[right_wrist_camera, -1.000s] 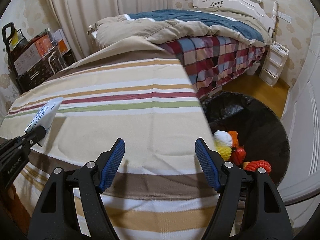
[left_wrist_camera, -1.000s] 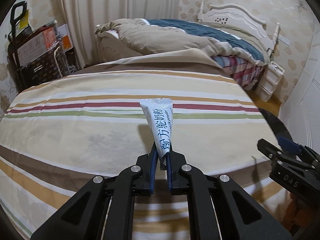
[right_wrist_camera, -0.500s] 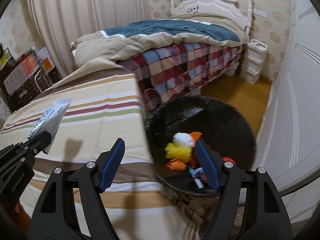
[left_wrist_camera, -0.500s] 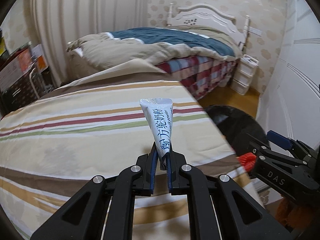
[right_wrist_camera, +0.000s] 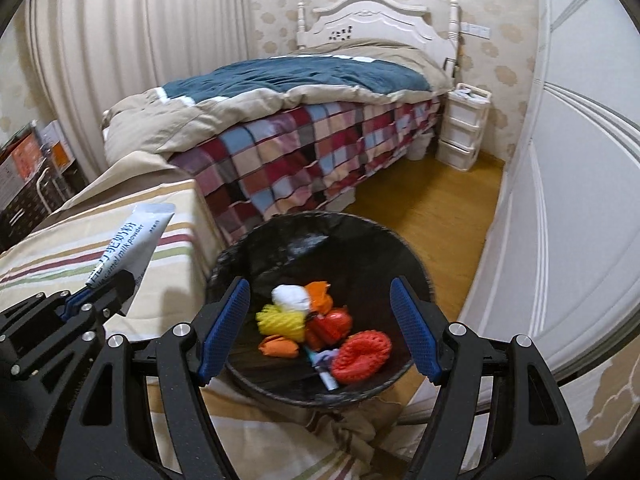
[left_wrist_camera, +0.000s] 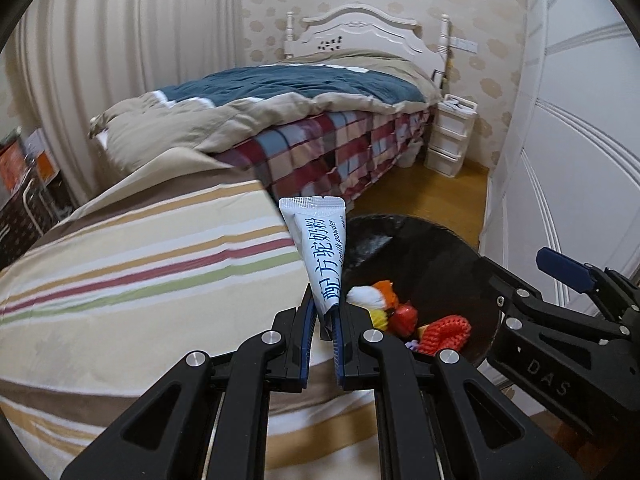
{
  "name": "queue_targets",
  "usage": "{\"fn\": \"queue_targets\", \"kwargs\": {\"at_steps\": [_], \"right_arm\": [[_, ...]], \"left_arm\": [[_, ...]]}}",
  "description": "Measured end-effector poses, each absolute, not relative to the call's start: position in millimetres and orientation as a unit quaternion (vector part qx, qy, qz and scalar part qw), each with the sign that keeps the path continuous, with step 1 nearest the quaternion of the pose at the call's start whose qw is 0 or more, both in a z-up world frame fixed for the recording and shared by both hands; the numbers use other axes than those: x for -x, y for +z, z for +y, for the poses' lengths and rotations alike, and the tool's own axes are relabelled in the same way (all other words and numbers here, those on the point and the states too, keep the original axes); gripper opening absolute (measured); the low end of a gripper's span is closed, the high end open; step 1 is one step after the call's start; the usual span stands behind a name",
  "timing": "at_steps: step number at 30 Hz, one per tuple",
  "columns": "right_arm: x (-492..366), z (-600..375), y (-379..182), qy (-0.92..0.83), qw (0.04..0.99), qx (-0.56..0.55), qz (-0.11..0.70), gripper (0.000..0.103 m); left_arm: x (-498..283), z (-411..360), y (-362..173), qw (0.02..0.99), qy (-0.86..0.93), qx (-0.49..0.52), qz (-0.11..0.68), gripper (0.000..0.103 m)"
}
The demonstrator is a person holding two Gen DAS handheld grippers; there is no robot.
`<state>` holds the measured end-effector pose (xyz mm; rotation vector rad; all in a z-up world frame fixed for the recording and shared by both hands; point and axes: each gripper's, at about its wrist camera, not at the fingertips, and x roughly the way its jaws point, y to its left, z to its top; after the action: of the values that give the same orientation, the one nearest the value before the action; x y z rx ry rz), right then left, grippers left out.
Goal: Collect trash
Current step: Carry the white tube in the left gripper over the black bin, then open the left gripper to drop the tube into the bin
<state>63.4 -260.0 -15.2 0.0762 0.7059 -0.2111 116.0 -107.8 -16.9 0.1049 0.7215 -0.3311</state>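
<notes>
My left gripper (left_wrist_camera: 323, 320) is shut on a white milk powder sachet (left_wrist_camera: 320, 248) with blue print, which stands upright out of the fingers. It hangs at the right edge of the striped bed cover, just left of a round black trash bin (left_wrist_camera: 448, 256). The bin (right_wrist_camera: 360, 236) holds several colourful pieces of trash (right_wrist_camera: 320, 328). My right gripper (right_wrist_camera: 320, 328) is open and empty, directly above the bin. The left gripper with the sachet (right_wrist_camera: 128, 244) shows at the left of the right wrist view.
A striped cover (left_wrist_camera: 140, 264) lies over a surface at the left. A bed (right_wrist_camera: 304, 120) with plaid and blue bedding stands behind. White wardrobe doors (right_wrist_camera: 568, 200) close the right side. A white drawer unit (right_wrist_camera: 464, 128) stands by the headboard. Wooden floor (right_wrist_camera: 440, 204) lies beyond the bin.
Both grippers have swung right, from over the striped cover toward the black bin. The left still holds the sachet. The right has stayed open.
</notes>
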Motion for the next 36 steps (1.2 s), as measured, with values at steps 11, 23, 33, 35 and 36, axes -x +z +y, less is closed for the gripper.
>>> {"fn": "queue_targets", "kwargs": {"at_steps": [11,23,33,35,36], "right_arm": [[-65.6,-295.7,-18.5,-0.141,0.928,-0.049,0.340,0.071],[-68.5,-303.4,-19.9,-0.148,0.927,-0.054,0.340,0.071],[-64.8,-303.2,-18.9,-0.149,0.928,-0.053,0.337,0.071],[-61.3,-300.5,-16.7,-0.149,0.929,-0.052,0.334,0.071],[-59.1,-298.9,-14.9,-0.148,0.930,-0.052,0.332,0.071]], "left_arm": [[-130.4,-134.1,-25.3,0.918,-0.162,-0.064,0.357,0.026],[-131.4,-134.8,-23.8,0.923,-0.150,-0.060,0.350,0.064],[-119.6,-121.0,-12.5,0.931,-0.132,-0.054,0.336,0.074],[-115.4,-116.0,-9.7,0.934,-0.122,-0.054,0.331,0.076],[-112.0,-112.4,-8.1,0.936,-0.119,-0.055,0.327,0.077]]}}
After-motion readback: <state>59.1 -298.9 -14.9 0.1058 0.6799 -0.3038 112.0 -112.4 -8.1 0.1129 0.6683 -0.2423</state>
